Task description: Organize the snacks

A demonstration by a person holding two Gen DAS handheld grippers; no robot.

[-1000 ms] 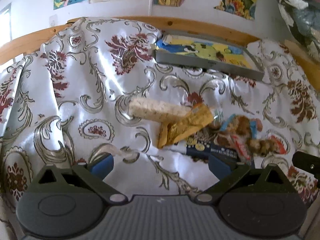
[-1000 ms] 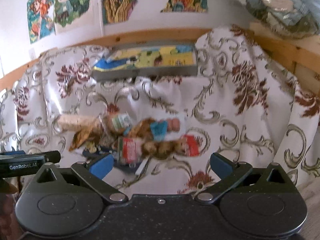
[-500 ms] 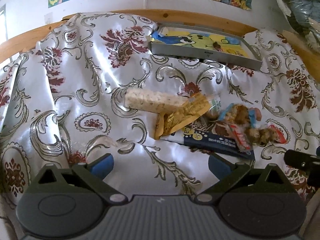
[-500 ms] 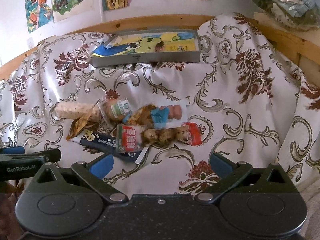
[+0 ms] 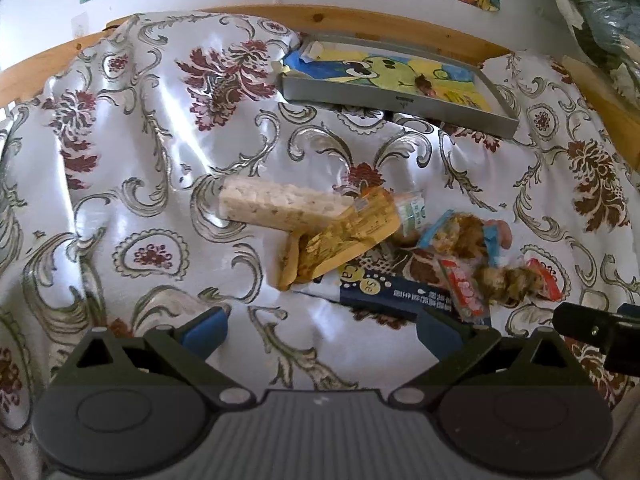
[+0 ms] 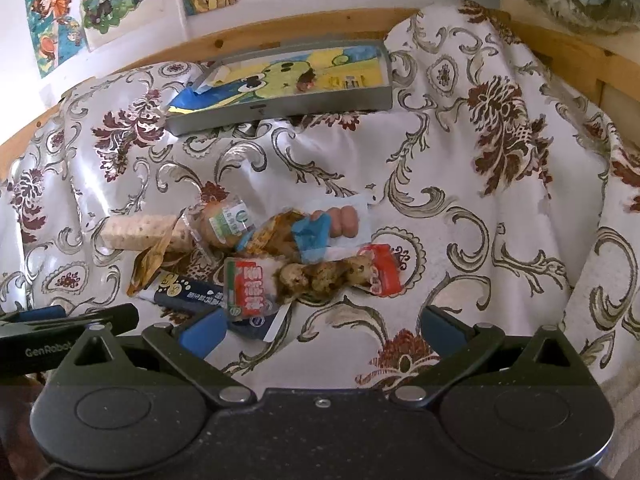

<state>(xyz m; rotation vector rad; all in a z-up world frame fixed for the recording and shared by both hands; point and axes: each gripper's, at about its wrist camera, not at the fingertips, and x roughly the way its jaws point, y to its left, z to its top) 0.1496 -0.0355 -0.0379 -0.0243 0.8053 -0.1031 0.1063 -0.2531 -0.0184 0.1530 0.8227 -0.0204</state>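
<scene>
Floral cloth (image 5: pixel 132 152) drapes the counter, shiny and rumpled, with cartoon posters (image 6: pixel 68 12) on the white wall at the far side. Far back sits a grey tray (image 5: pixel 384 102) lined with a yellow-and-blue cartoon sheet. Mid-cloth, the snacks lie in a loose heap: a pale cracker pack (image 5: pixel 276 202) at the left end, a tan wrapper (image 5: pixel 344 236) lapping over it, a dark blue box (image 5: pixel 396 294) on the near side, partly under the rest. To the right, a red-and-white pack (image 6: pixel 308 278) of brown bites, and just beyond it a sausage pack (image 6: pixel 340 222) with a blue label. Left gripper (image 5: pixel 320 326) hovers near the heap's left side, jaws spread wide, nothing held. Right gripper (image 6: pixel 320 326) hangs just near of the red-and-white pack, jaws equally wide, empty, its left blue pad (image 6: pixel 204 332) over the box's near end.
</scene>
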